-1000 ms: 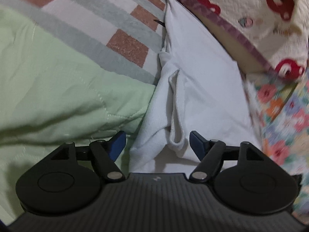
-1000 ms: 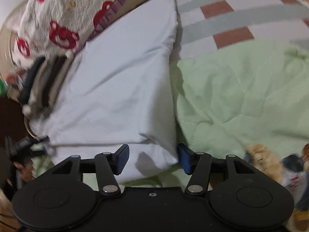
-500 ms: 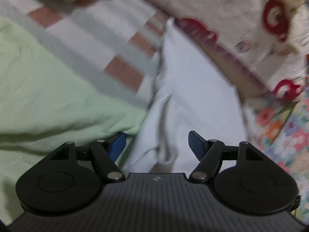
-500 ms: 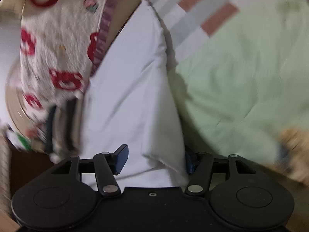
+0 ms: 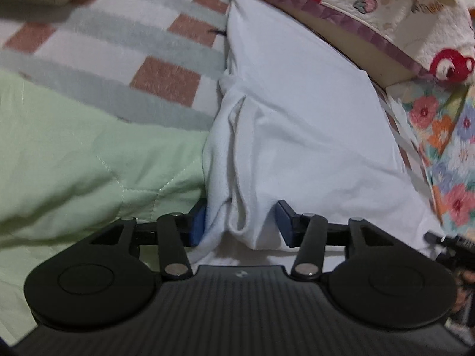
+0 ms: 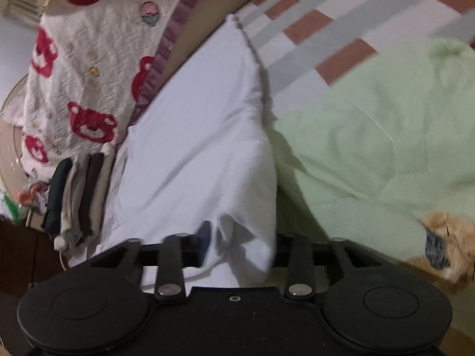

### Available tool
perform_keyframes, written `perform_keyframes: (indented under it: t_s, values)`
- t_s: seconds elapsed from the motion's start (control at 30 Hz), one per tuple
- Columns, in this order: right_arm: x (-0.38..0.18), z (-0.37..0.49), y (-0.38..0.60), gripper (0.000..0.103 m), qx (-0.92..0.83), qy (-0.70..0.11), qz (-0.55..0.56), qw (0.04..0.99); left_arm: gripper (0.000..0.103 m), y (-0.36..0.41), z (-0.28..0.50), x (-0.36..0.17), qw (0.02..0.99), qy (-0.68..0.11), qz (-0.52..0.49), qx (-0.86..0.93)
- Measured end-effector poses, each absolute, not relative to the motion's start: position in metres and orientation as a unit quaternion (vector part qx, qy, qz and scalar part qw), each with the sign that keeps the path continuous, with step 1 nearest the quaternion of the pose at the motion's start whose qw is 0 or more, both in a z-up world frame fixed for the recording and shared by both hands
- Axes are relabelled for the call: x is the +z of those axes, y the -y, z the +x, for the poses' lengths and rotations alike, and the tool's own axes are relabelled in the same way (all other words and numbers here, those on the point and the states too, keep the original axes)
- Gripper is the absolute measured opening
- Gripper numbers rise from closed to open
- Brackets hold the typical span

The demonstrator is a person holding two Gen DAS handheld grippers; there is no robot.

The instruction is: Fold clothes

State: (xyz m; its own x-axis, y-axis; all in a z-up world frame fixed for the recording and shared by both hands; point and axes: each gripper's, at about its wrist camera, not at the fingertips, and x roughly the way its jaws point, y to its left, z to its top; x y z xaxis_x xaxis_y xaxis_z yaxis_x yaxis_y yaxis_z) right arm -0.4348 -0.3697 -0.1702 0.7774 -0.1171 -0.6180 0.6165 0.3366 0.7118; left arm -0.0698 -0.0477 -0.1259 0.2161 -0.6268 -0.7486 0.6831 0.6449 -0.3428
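A folded white garment [image 5: 297,112] lies along the bed's edge, between a green quilt [image 5: 89,154] and a bear-print cover [image 5: 386,6]. My left gripper [image 5: 240,225] straddles one bunched end; the blue pads [image 5: 197,225] touch the cloth on both sides, and the jaws are still wide. In the right wrist view the same garment [image 6: 202,136] runs away from me. My right gripper [image 6: 240,237] straddles its near corner, which drapes over the fingers and hides the right one. The left fingertip [image 6: 204,231] is blurred.
The striped blanket [image 5: 133,44] lies beyond the green quilt [image 6: 371,136]. A stack of dark and pale folded clothes [image 6: 77,192] sits left of the garment in the right wrist view. A floral cloth [image 5: 445,136] is at the right in the left wrist view.
Both grippers have pushed forward onto the garment's ends and their jaws have narrowed around the cloth. The views have swung a little, and the garment's ends are bunched tighter.
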Motion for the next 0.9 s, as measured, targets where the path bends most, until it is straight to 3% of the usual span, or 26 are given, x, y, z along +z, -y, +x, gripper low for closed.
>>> perform_keyframes:
  t_s: [0.07, 0.1, 0.13, 0.17, 0.2, 0.23, 0.43, 0.63, 0.7, 0.8, 0.87, 0.9]
  values:
    - [-0.179, -0.435, 0.368, 0.049, -0.235, -0.238, 0.532, 0.778, 0.041, 0.052, -0.074, -0.124, 0.783, -0.455, 0.053, -0.42]
    - [-0.183, -0.432, 0.367, 0.05, -0.232, -0.235, 0.533, 0.779, 0.02, 0.054, -0.075, -0.124, 0.785, -0.451, 0.065, -0.42]
    - [-0.187, -0.429, 0.367, 0.052, -0.229, -0.231, 0.535, 0.78, 0.014, 0.056, -0.077, -0.123, 0.787, -0.446, 0.077, -0.42]
    - [-0.191, -0.426, 0.37, 0.052, -0.225, -0.229, 0.542, 0.777, 0.013, 0.058, -0.079, -0.121, 0.789, -0.441, 0.087, -0.42]
    - [-0.192, -0.422, 0.374, 0.041, -0.215, -0.23, 0.549, 0.774, 0.013, 0.059, -0.083, -0.111, 0.793, -0.429, 0.093, -0.422]
    - [-0.185, -0.418, 0.377, 0.012, -0.2, -0.229, 0.55, 0.778, 0.013, 0.061, -0.088, -0.101, 0.798, -0.417, 0.099, -0.424]
    - [-0.138, -0.404, 0.383, 0.011, -0.174, -0.232, 0.484, 0.825, 0.013, 0.06, -0.087, -0.06, 0.794, -0.399, 0.067, -0.454]
    - [-0.144, -0.399, 0.383, 0.012, -0.191, -0.253, 0.468, 0.825, 0.015, 0.057, -0.058, -0.107, 0.749, -0.499, -0.025, -0.435]
    - [-0.151, -0.402, 0.383, 0.013, -0.199, -0.251, 0.479, 0.817, 0.016, 0.056, -0.054, -0.116, 0.742, -0.512, -0.037, -0.431]
    - [-0.162, -0.408, 0.382, 0.023, -0.211, -0.246, 0.495, 0.806, 0.033, 0.054, -0.052, -0.13, 0.734, -0.534, -0.049, -0.418]
    - [-0.169, -0.411, 0.382, 0.053, -0.219, -0.244, 0.505, 0.798, 0.048, 0.054, -0.052, -0.142, 0.722, -0.552, -0.058, -0.413]
    - [-0.173, -0.413, 0.382, 0.055, -0.223, -0.242, 0.51, 0.794, 0.049, 0.055, -0.052, -0.146, 0.715, -0.56, -0.062, -0.414]
